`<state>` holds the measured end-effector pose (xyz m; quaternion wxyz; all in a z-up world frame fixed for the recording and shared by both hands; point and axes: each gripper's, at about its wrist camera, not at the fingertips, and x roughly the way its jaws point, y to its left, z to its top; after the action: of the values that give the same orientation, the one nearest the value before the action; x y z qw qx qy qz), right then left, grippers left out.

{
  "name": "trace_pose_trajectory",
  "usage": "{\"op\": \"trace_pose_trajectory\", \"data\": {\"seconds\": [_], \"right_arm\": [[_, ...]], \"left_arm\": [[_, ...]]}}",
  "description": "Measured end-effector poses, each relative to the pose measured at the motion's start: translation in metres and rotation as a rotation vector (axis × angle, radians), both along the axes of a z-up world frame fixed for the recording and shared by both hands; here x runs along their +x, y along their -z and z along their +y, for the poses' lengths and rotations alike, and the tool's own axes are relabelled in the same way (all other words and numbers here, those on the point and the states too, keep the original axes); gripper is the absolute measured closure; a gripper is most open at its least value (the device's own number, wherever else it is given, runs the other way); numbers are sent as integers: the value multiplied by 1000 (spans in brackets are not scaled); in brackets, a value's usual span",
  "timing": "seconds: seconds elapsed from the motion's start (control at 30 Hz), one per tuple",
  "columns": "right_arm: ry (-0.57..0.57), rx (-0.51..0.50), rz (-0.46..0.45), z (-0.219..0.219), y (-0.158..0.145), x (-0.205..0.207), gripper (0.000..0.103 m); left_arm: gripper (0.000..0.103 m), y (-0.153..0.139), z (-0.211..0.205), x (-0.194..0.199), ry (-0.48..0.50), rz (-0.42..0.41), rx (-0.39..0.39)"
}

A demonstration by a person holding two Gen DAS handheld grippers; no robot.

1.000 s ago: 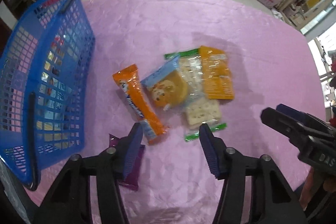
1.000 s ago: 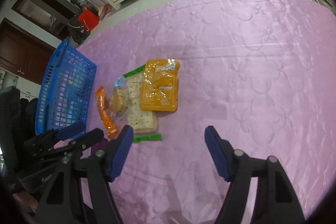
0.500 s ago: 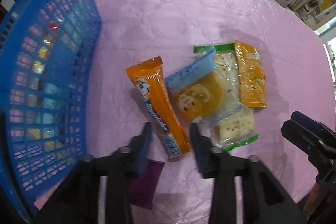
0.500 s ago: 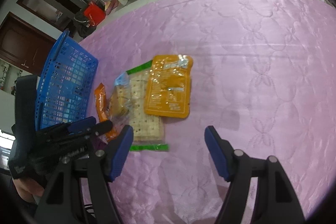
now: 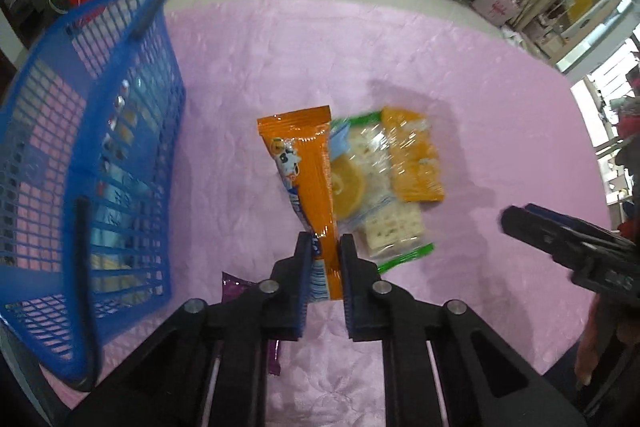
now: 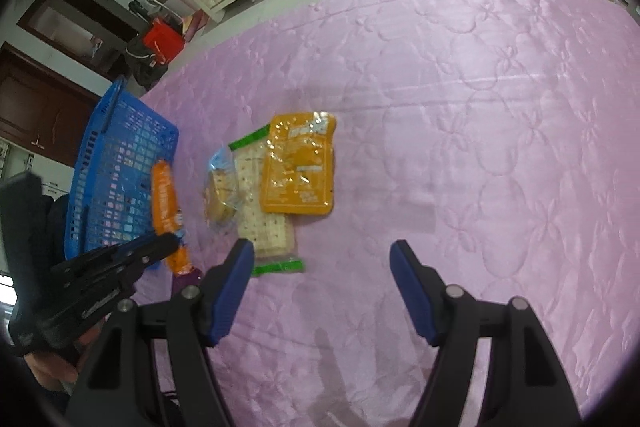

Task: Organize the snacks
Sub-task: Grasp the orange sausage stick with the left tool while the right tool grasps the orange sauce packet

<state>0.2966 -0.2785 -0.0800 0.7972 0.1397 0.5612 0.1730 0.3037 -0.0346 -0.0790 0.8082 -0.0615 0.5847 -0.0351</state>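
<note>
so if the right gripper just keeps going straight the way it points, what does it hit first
Probably only the pink quilted tablecloth. The open right gripper aims at bare cloth, to the right of the flat yellow-orange foil snack pouch; depth is hard to judge.

Basket (image 5: 100, 163) left of snack pile (image 5: 384, 179)

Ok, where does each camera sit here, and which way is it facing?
Left wrist: sits on the left tongs, looks along them at the orange wrapper they grip, blue basket alongside; the right tongs show at the edge.
Right wrist: sits on the open right tongs, looks over the pink cloth; the left tongs show.
Both see the basket, wrapper and cracker pack.
</note>
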Motion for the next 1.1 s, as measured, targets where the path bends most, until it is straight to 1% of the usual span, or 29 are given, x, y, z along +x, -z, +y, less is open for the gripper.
{"op": "trace_pose_trajectory", "data": {"seconds": [0.07,0.17,0.33,0.47,0.53,0.63,0.8,0.9,0.97,1.1], "right_arm": [[0,8,7,4,-3,3,28],[-8,19,23,17,-4,11,28],[-38,-17,28,37,-1,28,28],[-37,-48,80,49,17,52,28],[-39,-68,104,53,25,61,28],[-22,-92,115,55,34,74,28],[-29,-108,153,64,49,90,27],[-45,-144,114,72,47,96,25],[-68,-190,98,78,47,100,25],[-100,-259,74,92,48,98,27]], "left_arm": [[91,-8,-1,-2,14,-18,-10],[91,-8,4,-2,38,-26,-20],[91,-8,14,0,44,-28,-21],[91,-7,15,10,53,-19,-20],[91,-6,9,22,66,-14,-6],[91,-2,8,31,68,-12,-4],[91,8,8,28,79,6,-11],[91,13,7,30,91,4,-30],[91,17,7,32,88,7,-22],[91,20,12,31,72,18,-39]]}}
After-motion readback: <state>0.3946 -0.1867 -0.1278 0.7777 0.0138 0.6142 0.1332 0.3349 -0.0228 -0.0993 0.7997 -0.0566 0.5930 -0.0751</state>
